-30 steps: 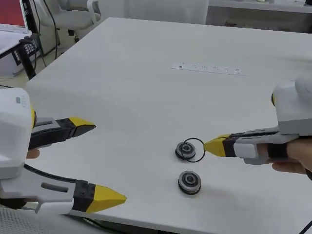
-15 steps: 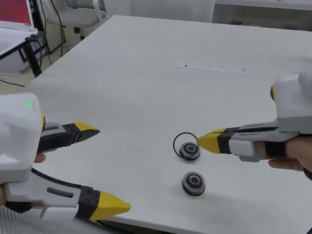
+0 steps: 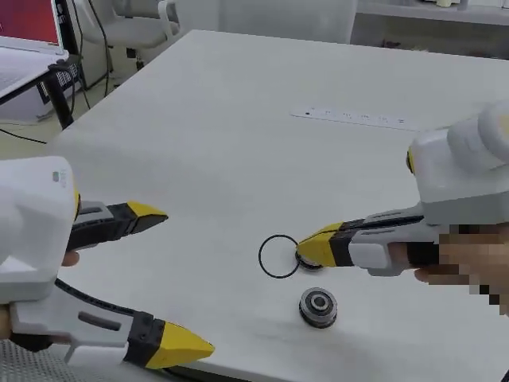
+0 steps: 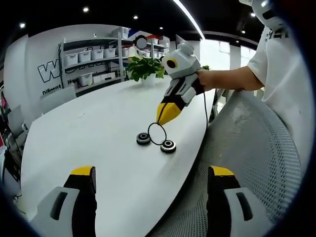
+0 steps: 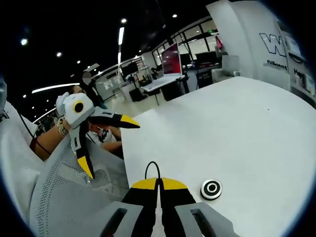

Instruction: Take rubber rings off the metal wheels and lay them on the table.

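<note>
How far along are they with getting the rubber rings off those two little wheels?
About halfway. One rubber ring looks free of its wheel. It is pinched in the shut right gripper and not yet let go on the table. The other wheel seems to keep its dark ring, so that one is left. The left gripper hangs open, holding nothing.

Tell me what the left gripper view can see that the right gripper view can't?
Left gripper view: both metal wheels side by side, a leafy plant, and shelves with boxes. Right gripper view: the left tool seen from outside, its jaws wide open, and a red screen far back. Both: the white table, one wheel, and the black rubber ring pinched in the shut right tool.
</note>
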`<action>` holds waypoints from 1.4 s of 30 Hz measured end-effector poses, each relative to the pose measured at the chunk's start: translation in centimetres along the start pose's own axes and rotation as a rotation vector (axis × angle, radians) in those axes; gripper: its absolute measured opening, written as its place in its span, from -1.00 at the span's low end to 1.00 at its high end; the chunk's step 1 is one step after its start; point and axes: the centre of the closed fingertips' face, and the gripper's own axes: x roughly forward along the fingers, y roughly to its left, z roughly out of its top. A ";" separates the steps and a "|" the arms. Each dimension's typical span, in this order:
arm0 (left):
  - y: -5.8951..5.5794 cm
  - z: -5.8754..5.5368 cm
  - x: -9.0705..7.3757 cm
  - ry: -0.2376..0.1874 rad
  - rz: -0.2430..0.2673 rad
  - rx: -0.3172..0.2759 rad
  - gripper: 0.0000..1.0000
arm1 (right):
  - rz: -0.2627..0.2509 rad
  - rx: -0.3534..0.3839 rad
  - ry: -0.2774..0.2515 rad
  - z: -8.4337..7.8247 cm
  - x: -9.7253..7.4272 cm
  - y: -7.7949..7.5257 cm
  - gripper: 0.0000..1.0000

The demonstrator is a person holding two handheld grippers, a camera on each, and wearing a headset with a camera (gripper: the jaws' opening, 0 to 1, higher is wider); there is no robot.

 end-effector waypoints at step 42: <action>0.0 1.8 -0.8 -0.037 0.004 0.029 0.79 | -0.071 -0.120 0.279 -6.0 4.8 -3.6 -0.82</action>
